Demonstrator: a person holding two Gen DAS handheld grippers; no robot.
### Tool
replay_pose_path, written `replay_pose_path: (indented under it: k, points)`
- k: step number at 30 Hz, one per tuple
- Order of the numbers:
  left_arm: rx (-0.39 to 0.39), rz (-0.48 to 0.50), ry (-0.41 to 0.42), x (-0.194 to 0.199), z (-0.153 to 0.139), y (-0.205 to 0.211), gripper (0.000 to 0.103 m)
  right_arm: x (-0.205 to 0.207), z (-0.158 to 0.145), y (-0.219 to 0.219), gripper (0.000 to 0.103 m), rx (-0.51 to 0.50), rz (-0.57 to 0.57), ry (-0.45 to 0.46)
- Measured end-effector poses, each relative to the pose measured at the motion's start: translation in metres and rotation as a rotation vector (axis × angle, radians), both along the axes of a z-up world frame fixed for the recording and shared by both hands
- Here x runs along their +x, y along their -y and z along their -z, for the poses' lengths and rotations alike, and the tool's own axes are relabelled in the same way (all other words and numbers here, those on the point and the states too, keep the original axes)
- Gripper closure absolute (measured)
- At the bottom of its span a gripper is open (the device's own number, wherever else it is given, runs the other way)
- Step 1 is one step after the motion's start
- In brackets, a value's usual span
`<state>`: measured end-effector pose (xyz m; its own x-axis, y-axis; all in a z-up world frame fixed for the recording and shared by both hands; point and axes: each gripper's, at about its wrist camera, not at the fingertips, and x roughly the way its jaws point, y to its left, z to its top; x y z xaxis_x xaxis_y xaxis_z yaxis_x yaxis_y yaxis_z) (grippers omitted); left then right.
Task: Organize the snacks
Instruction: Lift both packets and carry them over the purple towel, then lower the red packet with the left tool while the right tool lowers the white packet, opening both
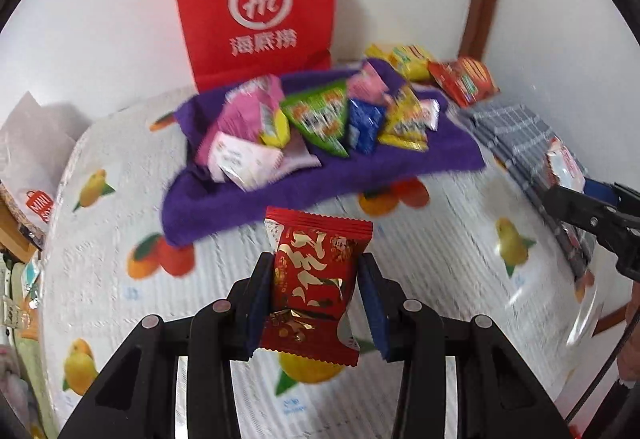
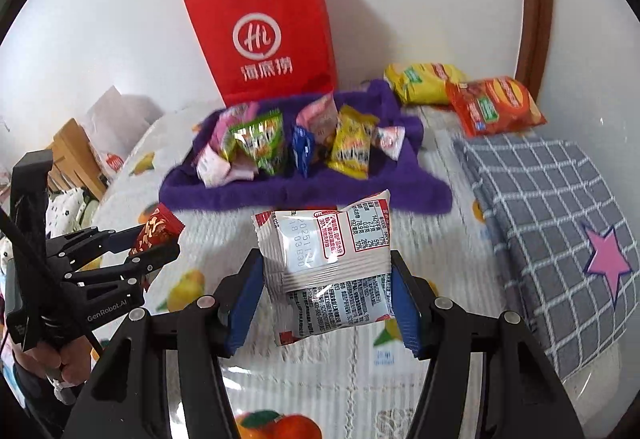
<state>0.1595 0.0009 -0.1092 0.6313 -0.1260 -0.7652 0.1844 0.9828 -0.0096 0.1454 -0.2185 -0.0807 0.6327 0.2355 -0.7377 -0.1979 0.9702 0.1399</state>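
Both jaws grip: left gripper (image 1: 316, 303) clamps a red packet (image 1: 316, 279), right gripper (image 2: 326, 289) a white packet (image 2: 326, 259) — each angled downward, short of the purple cloth's (image 2: 320, 191) near edge, bare bedspread (image 2: 320, 379) beneath.

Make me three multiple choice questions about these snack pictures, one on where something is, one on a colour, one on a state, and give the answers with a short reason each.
1. Where does the pile of small snack packets lie?
A. on the purple cloth
B. inside the red bag
C. on the checked blanket

2. What colour is the star on the checked blanket?
A. green
B. pink
C. yellow

3. What is the left hand-held gripper doing?
A. open over the cloth
B. shut on nothing
C. shut on a red packet

Answers:
1 A, the packets sit heaped on the purple cloth in front of the bag.
2 B, the right wrist view shows a pink star.
3 C, both pads press the red packet's sides.
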Motion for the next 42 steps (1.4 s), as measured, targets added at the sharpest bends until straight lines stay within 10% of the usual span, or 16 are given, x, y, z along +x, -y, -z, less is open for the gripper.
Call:
replay_pose_path:
  k: [22, 42]
  points:
    - [-0.051, -0.100, 0.155, 0.095, -0.079, -0.028, 0.063, 0.114, -0.066, -0.031, 0.044, 0.051, -0.004, 0.067]
    - [-0.066, -0.248, 0.086, 0.161, -0.031, -0.069, 0.063, 0.224, -0.022, -0.081, 0.044, 0.055, -0.063, 0.004]
